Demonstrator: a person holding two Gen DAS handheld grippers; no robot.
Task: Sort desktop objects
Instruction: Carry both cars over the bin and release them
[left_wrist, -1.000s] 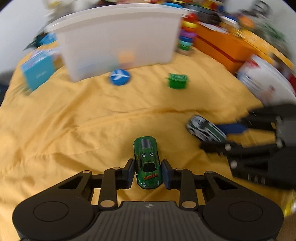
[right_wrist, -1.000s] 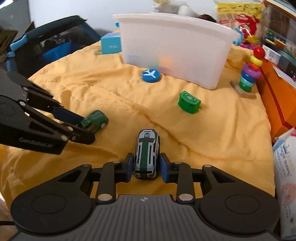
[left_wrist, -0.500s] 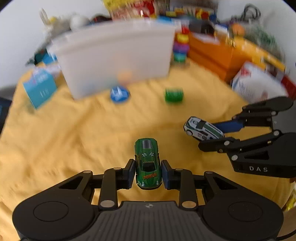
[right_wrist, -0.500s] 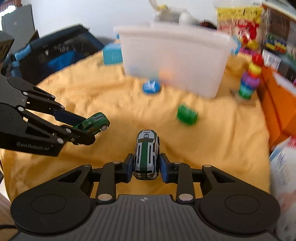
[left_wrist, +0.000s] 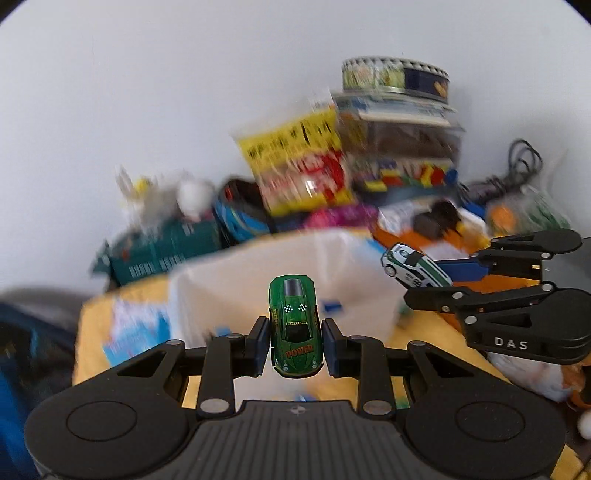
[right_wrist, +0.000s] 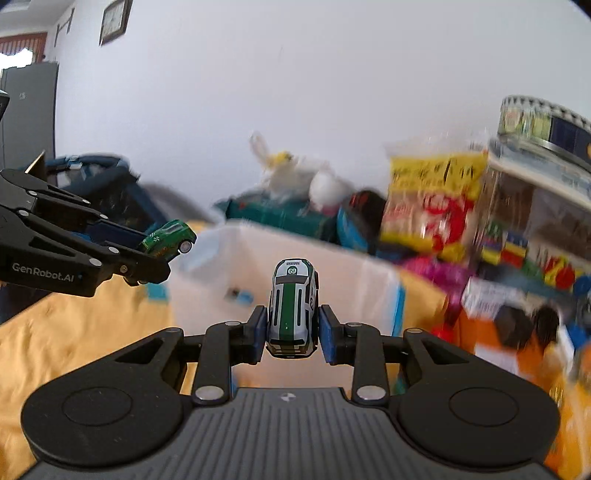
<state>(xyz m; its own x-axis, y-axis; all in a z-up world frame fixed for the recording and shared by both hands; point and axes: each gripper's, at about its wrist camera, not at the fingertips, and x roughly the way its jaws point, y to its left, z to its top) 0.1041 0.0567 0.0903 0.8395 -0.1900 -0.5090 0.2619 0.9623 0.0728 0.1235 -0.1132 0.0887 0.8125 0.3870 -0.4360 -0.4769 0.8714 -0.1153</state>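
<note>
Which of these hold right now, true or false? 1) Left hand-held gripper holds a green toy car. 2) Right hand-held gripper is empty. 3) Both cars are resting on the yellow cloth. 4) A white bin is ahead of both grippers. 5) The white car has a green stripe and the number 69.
1) True: the left hand-held gripper is shut on the green car.
2) False: the right hand-held gripper is shut on the white car.
3) False: both cars are held in the air, above the yellow cloth.
4) True: the white bin is just ahead.
5) True.
</note>
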